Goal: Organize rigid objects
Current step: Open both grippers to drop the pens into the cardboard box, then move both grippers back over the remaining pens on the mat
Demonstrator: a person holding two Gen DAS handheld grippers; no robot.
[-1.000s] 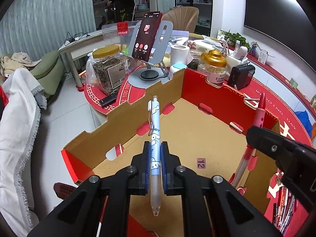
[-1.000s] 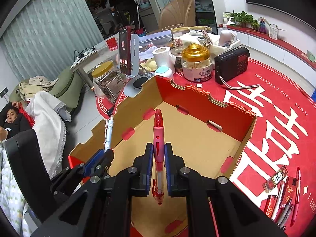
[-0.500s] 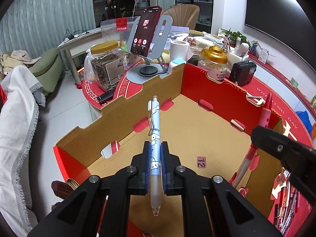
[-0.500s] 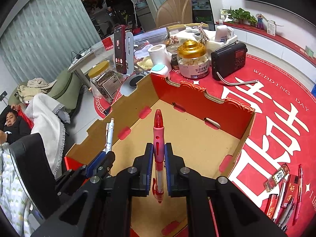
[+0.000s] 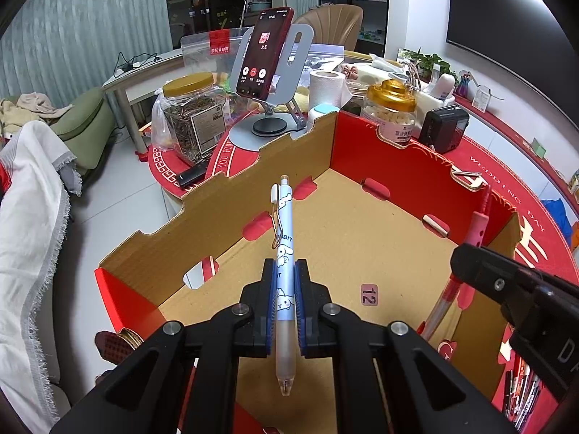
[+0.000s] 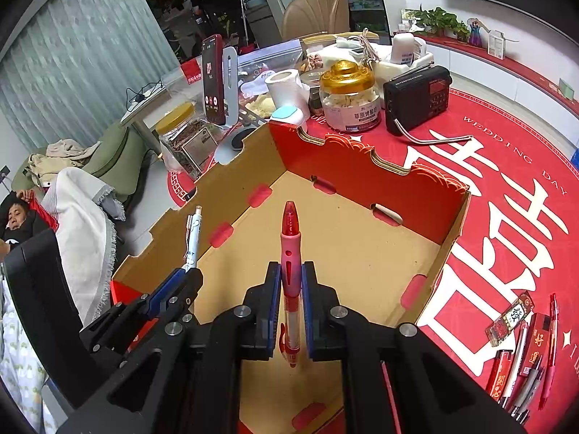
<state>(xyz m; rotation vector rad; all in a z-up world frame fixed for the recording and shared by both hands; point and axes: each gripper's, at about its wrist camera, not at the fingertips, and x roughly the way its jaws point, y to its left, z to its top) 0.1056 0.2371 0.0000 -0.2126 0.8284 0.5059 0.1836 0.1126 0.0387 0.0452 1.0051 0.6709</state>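
Pale-blue pen (image 5: pixel 284 275) sits clamped in the left gripper (image 5: pixel 284 320) over the box (image 5: pixel 231 217), nearer its left wall than before. Right view — right gripper (image 6: pixel 291 320) pinches the red pen (image 6: pixel 290 267), unmoved; both await release.

Cardboard box (image 6: pixel 362 249) open at top, floor bare — free room inside for tongs to descend. Scalloped walls ring it on all sides. Both tongs over box, side by side: left tongs (image 5: pixel 286 311) clamped on blue pen (image 5: pixel 284 249), right tongs (image 6: pixel 291 311) clamped on red pen (image 6: pixel 289 253). Beyond far wall, crowded: phone on stand (image 5: pixel 266 58), gold-lidded jar (image 6: pixel 349 97), radio (image 6: pixel 416 97), tissue roll (image 5: pixel 325 86), seed jar (image 5: pixel 191 115). Right of box — red tabletop (image 6: pixel 506 181) mostly open; loose pens (image 6: pixel 524 361) near front corner.
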